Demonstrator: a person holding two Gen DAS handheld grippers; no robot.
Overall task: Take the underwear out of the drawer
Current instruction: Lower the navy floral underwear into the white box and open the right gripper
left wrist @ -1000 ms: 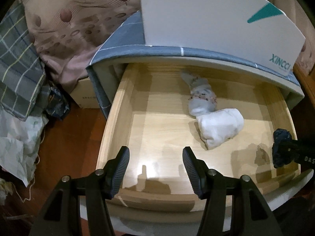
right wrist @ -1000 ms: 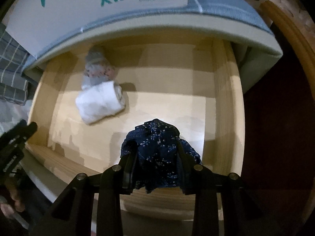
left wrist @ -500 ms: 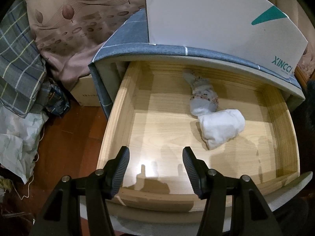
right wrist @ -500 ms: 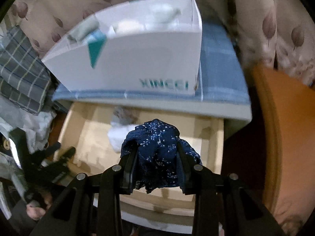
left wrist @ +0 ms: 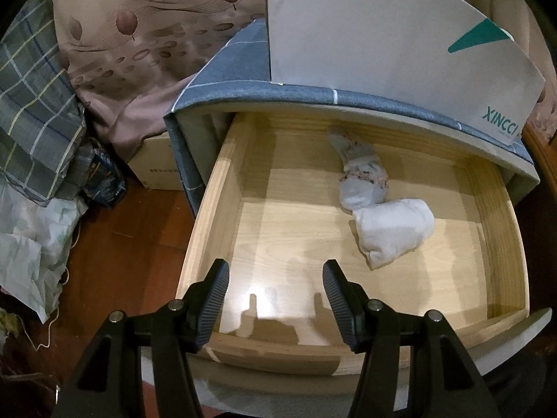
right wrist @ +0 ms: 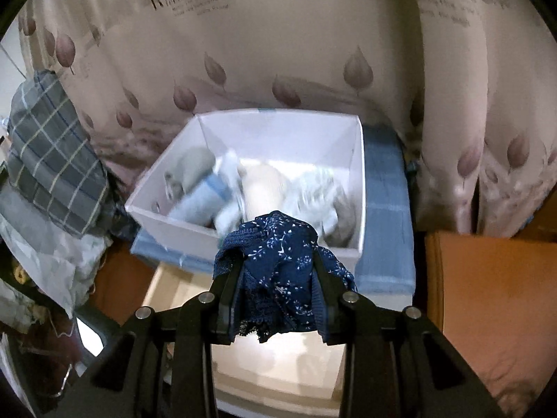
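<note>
One piece is already out of the pale wooden drawer point(left wrist: 348, 250): the dark blue underwear with small white flowers and a lace edge point(right wrist: 282, 268) hangs in the right gripper point(right wrist: 278, 278), high above the drawer and just in front of the open white cardboard box point(right wrist: 358, 188) that stands on the grey-blue checked top of the cabinet point(right wrist: 383, 226). In that box several rolled light garments lie together; the picture is blurred there, so I cannot tell what each one is. I judge that the box is the place for the blue piece, and that it is not yet put down.

Work is left. In the drawer two pieces lie touching each other, toward the back and right: a white rolled cloth bundle point(left wrist: 393, 237) and, behind it, a pale grey bundle with a small flower print point(left wrist: 362, 177). The rest of the drawer floor is bare wood. Whether both are underwear I cannot say for sure.

The fingers of the right gripper are pressed onto the blue cloth from both sides, and the cloth fills the gap between them and falls over the pads. The left gripper point(left wrist: 275, 299) hovers over the front edge of the drawer, its ribbed black fingers point(left wrist: 216, 299) spread wide with nothing between them, and it touches nothing.
</note>
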